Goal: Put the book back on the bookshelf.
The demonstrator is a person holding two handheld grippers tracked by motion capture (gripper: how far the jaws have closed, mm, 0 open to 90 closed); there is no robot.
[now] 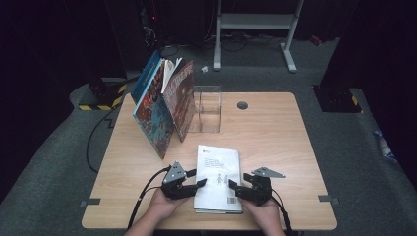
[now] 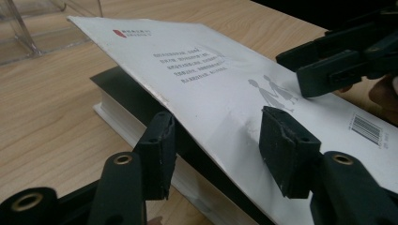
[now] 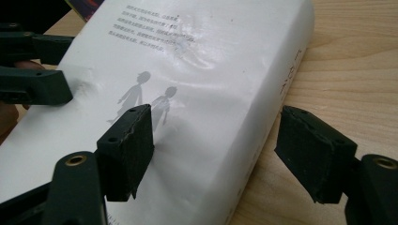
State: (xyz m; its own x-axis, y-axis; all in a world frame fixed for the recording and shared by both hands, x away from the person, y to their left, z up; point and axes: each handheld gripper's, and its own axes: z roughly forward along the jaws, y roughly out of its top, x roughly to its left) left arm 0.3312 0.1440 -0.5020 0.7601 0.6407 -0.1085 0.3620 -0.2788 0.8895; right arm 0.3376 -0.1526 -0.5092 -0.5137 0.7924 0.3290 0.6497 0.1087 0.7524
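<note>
A white paperback book (image 1: 218, 177) lies flat near the table's front edge, back cover up with a barcode. My left gripper (image 1: 196, 178) is open at its left edge. In the left gripper view the cover (image 2: 211, 79) is lifted off the page block, and the left gripper (image 2: 220, 154) straddles the cover's edge, one pad below it and one resting on top. My right gripper (image 1: 239, 183) is open at the book's right side. There the right gripper (image 3: 220, 154) has one pad on the cover (image 3: 197, 61) and the other over the table beside the spine.
Two colourful picture books (image 1: 157, 105) stand leaning together at the back left of the wooden table (image 1: 275, 137). A clear acrylic holder (image 1: 206, 108) stands beside them. A grey cable grommet (image 1: 242, 104) sits further right. A white desk frame (image 1: 255, 22) stands beyond.
</note>
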